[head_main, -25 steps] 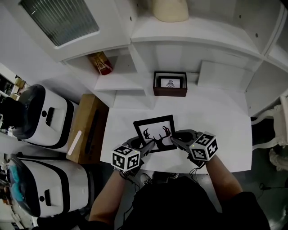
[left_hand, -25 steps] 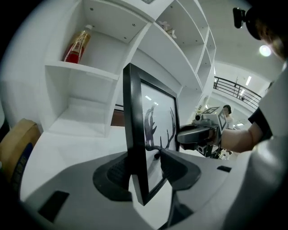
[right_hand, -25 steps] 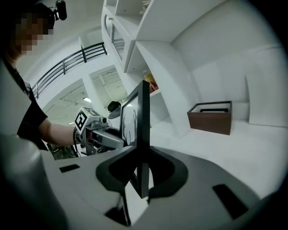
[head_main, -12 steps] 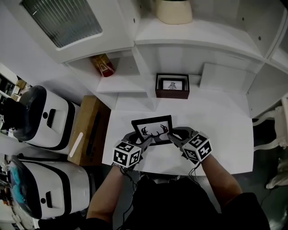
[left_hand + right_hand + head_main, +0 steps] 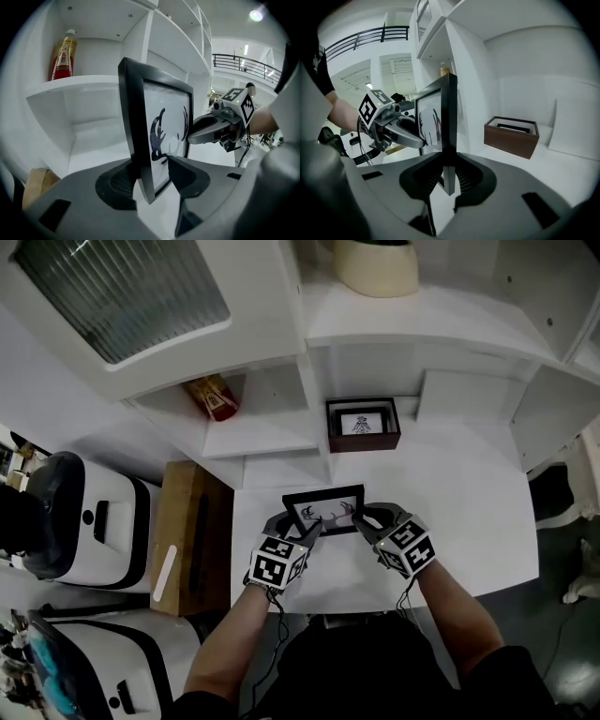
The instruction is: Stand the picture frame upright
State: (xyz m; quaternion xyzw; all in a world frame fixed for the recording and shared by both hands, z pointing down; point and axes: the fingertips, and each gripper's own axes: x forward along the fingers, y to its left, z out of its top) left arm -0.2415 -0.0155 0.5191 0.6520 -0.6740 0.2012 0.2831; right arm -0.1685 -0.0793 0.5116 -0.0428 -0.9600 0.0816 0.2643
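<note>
The black picture frame (image 5: pixel 323 507) with an antler print stands nearly upright on the white desk (image 5: pixel 469 512), held between both grippers. My left gripper (image 5: pixel 305 529) is at its left lower corner. In the left gripper view the frame's edge (image 5: pixel 136 140) sits between the jaws (image 5: pixel 152 173), which are opening, and the front pad stands slightly off the glass. My right gripper (image 5: pixel 361 521) is at the right lower corner. In the right gripper view its ribbed pads (image 5: pixel 446 176) press both faces of the frame (image 5: pixel 449 117), and these jaws are also opening.
A brown box frame (image 5: pixel 363 425) with a small print stands at the back of the desk under the shelves. A bottle (image 5: pixel 214 397) stands in a left shelf bay, a cream pot (image 5: pixel 378 263) on top. A cardboard box (image 5: pixel 192 535) and white machines (image 5: pixel 84 521) stand at left.
The frame has been tipped up from a low slant to nearly upright and sits a little farther back. Both grippers moved with it.
</note>
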